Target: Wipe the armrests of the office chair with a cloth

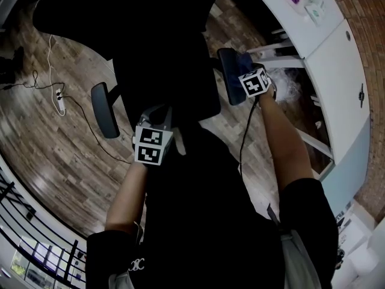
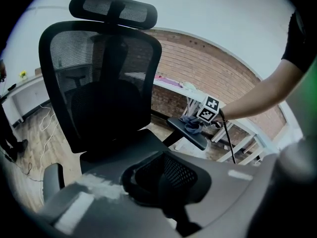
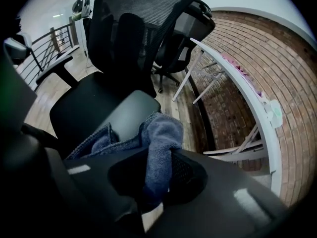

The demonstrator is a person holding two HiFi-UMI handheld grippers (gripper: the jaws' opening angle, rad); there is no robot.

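Note:
A black mesh office chair [image 2: 99, 88] stands in front of me. In the head view its right armrest [image 1: 229, 77] and left armrest [image 1: 105, 110] stick out on either side. My right gripper [image 1: 255, 82] is shut on a blue cloth [image 3: 159, 148], which lies draped on the right armrest pad [image 3: 124, 110]. From the left gripper view the cloth [image 2: 192, 126] sits bunched on that armrest [image 2: 190, 133] under the right gripper [image 2: 210, 109]. My left gripper [image 1: 150, 144] hangs behind the chair's seat, jaws together and holding nothing [image 2: 171, 197].
A white desk [image 1: 313, 35] runs along a brick wall [image 3: 233, 68] to the right, with white frame legs [image 3: 237, 152] beneath it. A power strip and cables [image 1: 59, 101] lie on the wooden floor at left. A second dark chair [image 3: 190, 29] stands farther back.

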